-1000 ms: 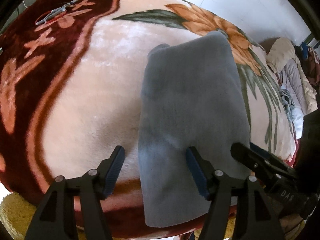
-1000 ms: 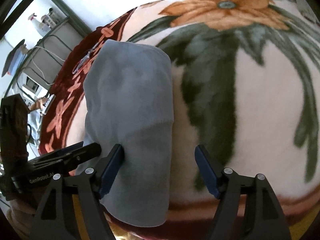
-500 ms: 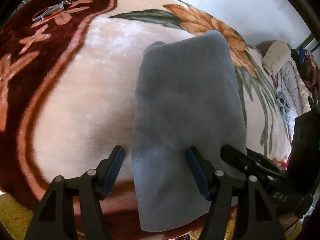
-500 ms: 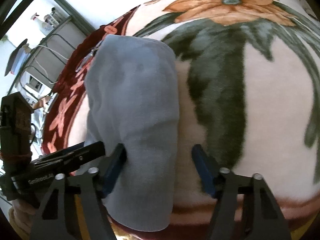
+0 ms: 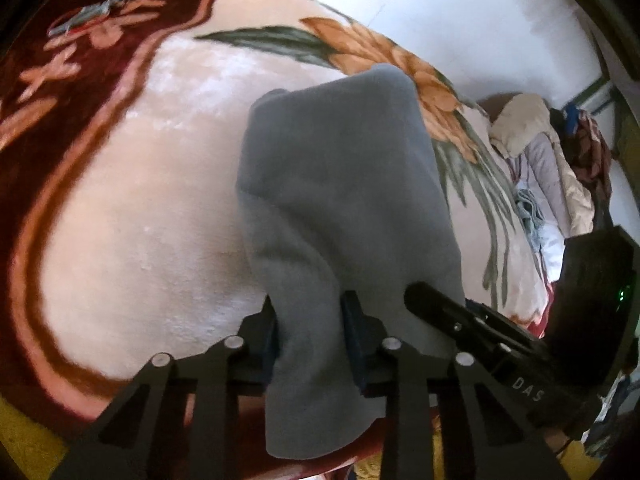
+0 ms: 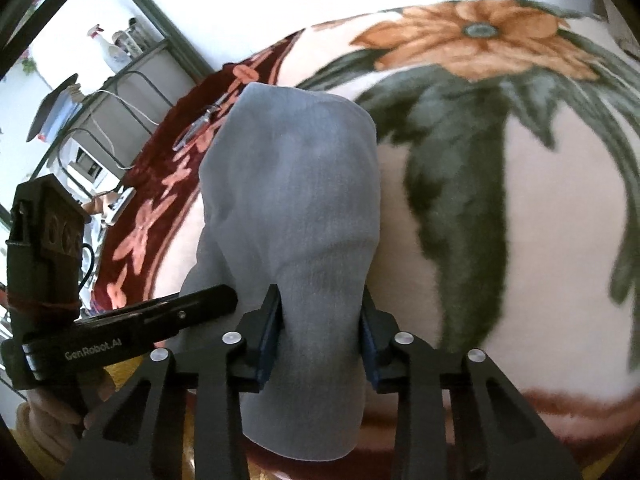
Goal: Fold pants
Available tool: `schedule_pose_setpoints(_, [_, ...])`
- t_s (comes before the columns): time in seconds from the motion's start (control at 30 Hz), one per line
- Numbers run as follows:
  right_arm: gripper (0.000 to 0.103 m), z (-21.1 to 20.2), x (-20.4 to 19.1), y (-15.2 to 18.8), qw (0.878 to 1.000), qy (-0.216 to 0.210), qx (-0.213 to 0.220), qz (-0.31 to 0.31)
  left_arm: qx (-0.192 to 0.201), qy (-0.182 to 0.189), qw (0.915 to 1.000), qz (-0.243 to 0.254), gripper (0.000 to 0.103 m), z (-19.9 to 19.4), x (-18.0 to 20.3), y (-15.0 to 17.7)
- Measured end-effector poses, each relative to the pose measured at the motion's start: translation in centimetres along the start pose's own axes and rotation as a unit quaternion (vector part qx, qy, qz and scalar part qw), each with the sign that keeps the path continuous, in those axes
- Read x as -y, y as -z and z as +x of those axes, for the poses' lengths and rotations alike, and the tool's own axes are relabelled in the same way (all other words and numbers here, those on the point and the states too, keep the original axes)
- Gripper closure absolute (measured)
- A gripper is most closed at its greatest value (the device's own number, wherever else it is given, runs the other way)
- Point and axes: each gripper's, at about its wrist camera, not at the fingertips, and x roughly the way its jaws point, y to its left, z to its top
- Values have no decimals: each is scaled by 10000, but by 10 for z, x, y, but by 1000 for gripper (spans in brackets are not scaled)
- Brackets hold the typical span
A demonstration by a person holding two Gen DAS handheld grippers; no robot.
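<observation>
The grey fleece pants (image 5: 344, 200) lie folded lengthwise in a long strip on the flowered blanket (image 5: 132, 208), near end hanging over the bed's front edge. My left gripper (image 5: 310, 336) is shut on the near end's left part. My right gripper (image 6: 320, 332) is shut on the same near end of the pants (image 6: 296, 200), on its right part. The two grippers sit side by side; the right one shows in the left wrist view (image 5: 472, 328), the left one in the right wrist view (image 6: 160, 316). The cloth bunches between each pair of pads.
A pair of scissors (image 5: 92, 12) lies on the dark red border at the far left. A heap of clothes and bedding (image 5: 548, 168) lies at the right. A metal rack with bottles (image 6: 104, 72) stands beyond the bed's left side.
Both grippers have moved forward onto the pants' near end and closed on it from open. The cloth now gathers and lifts slightly at the near end.
</observation>
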Motion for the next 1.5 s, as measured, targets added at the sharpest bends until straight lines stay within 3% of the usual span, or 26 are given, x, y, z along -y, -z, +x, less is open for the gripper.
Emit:
schedule_pose_setpoints(0.27, [72,-27,-11,-10,9985,-42,504,-192,355,138,9991,209,77,-21,13,-8])
schedule_pose_setpoints(0.53, [72,-33,-1,-61,9962,-81,858,-162,688,153,9965,454,77,-22,36,-61])
schedule_pose_setpoints(0.7, [71,-23,15,-90,9962,45,866,-70,727,162,9956,571,77,-2,43,-93])
schedule_pose_setpoints(0.83, [71,1,35,-103,9979,228,601,43,547,67,9965,630,76,30,45,-109])
schedule_pose_setpoints(0.97, [64,30,50,-100,9980,565,253,115,219,-237,9970,700,72,68,38,-110])
schedule_pose_setpoints(1.03, [61,34,51,-98,9973,681,281,56,243,-297,9969,693,67,75,34,-106])
schedule_pose_setpoints(1.2, [60,21,38,-99,9944,950,323,-320,336,-346,9973,553,61,63,30,-103])
schedule_pose_setpoints(1.4, [60,-15,16,-77,9852,1264,779,-859,598,-825,9911,853,61,38,36,-86])
schedule_pose_setpoints(1.5, [61,-8,22,-63,9833,1456,603,-909,536,-1016,9893,896,55,43,32,-79])
